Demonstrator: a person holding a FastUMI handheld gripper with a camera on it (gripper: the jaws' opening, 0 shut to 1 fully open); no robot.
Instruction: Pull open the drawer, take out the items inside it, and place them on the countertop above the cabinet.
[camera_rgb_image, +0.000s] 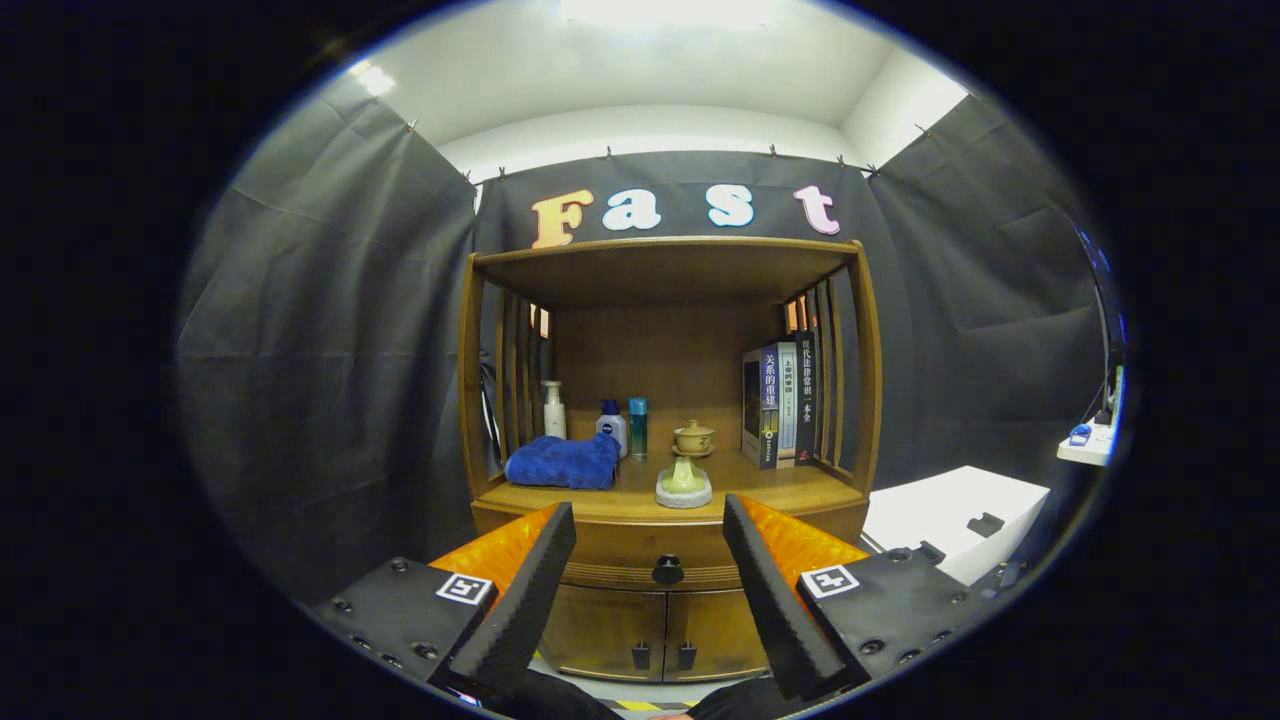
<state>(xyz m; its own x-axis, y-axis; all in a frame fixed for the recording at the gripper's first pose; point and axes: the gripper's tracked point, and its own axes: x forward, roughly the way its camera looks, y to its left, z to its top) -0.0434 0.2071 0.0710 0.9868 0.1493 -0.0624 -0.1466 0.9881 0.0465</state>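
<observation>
1. the cabinet is brown wood with a smooth, slightly glossy varnish, and so is its bench.
2. the drawer front is the same wood; its round knob looks dark and glossy (metal or plastic, cannot tell).
3. the blue towel is soft, fluffy cloth, matt.
4. the lidded cup looks like glazed ceramic.
5. the bottles look like smooth plastic.
6. the books have glossy paper covers.
7. the tongs stand apart; their inner faces look finely ribbed and matt.
</observation>
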